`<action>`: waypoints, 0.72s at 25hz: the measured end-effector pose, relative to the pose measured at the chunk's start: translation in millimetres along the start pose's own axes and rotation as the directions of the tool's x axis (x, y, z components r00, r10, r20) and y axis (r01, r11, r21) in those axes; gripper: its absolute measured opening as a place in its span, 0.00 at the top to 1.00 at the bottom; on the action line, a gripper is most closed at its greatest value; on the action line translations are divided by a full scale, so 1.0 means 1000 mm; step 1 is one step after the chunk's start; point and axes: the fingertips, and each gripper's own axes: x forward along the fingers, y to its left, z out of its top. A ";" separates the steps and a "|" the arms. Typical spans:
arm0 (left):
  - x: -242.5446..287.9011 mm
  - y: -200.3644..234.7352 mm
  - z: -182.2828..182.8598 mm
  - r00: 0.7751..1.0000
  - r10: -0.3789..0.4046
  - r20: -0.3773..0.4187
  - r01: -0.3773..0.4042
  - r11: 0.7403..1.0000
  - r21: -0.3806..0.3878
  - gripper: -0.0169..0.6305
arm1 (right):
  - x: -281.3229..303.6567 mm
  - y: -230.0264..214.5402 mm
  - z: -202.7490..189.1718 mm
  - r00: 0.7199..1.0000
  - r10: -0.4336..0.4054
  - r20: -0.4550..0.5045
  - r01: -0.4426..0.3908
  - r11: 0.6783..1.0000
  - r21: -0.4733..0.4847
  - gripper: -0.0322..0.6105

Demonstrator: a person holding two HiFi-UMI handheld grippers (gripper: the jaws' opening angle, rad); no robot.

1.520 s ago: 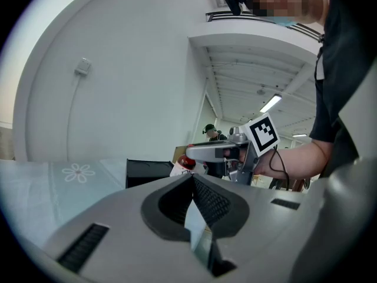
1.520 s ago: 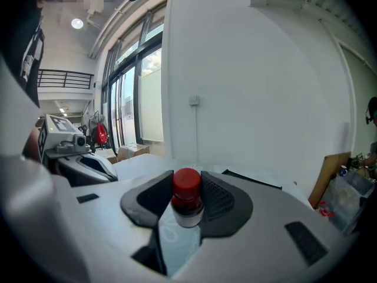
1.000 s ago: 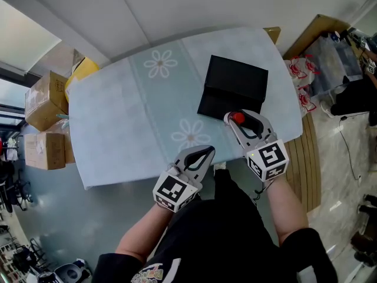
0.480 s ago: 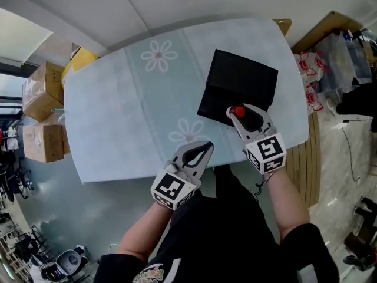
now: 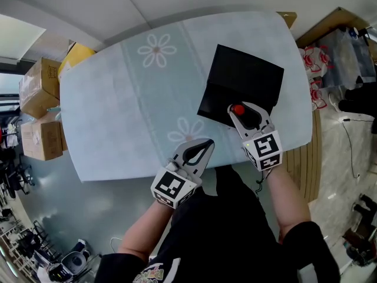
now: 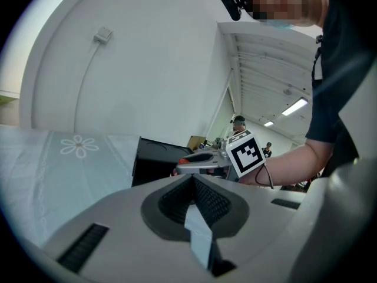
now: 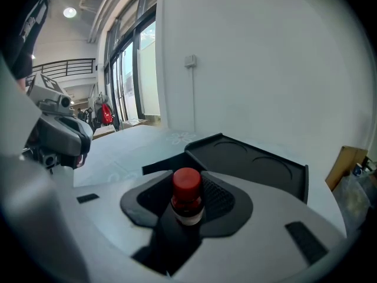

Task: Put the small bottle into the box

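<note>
The small bottle (image 7: 187,196), dark with a red cap (image 5: 238,109), stands upright between the jaws of my right gripper (image 5: 239,113), which is shut on it. It hangs over the near right part of the open black box (image 5: 241,87), whose lid (image 7: 259,165) with round recesses lies tilted back behind it. My left gripper (image 5: 199,152) is shut and holds nothing; it hovers over the table's near edge, left of the box. In the left gripper view its jaws meet at the tip (image 6: 192,180), and the box (image 6: 154,161) shows beyond them.
The table (image 5: 118,105) has a pale cloth with flower prints. Cardboard boxes (image 5: 36,96) and a yellow object (image 5: 75,54) stand on the floor at the left. A wooden board (image 5: 304,152) and bags (image 5: 313,81) lie at the right.
My right gripper has carried the bottle a little forward, from the box's near edge to over its near part. The left gripper has barely moved.
</note>
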 end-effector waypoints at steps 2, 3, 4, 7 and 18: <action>0.001 0.002 0.001 1.000 0.000 0.001 0.000 1.000 -0.002 0.96 | 0.002 0.000 -0.001 1.000 0.001 0.001 -0.001 1.000 0.002 0.72; 0.002 0.003 0.001 1.000 -0.002 0.000 0.002 1.000 -0.004 0.96 | 0.003 0.000 -0.001 1.000 0.001 0.003 -0.001 1.000 0.001 0.72; 0.003 0.004 0.002 1.000 -0.004 -0.001 0.004 1.000 -0.005 0.96 | 0.004 0.000 0.000 1.000 0.001 0.004 -0.001 1.000 -0.002 0.72; 0.004 0.004 0.002 1.000 -0.009 -0.002 0.009 1.000 -0.008 0.96 | 0.005 0.001 0.001 1.000 0.000 0.003 0.000 1.000 -0.012 0.72; -0.008 -0.001 0.006 1.000 -0.020 0.005 0.020 1.000 0.010 0.96 | 0.004 0.008 -0.002 1.000 -0.027 -0.013 0.027 0.999 -0.047 0.69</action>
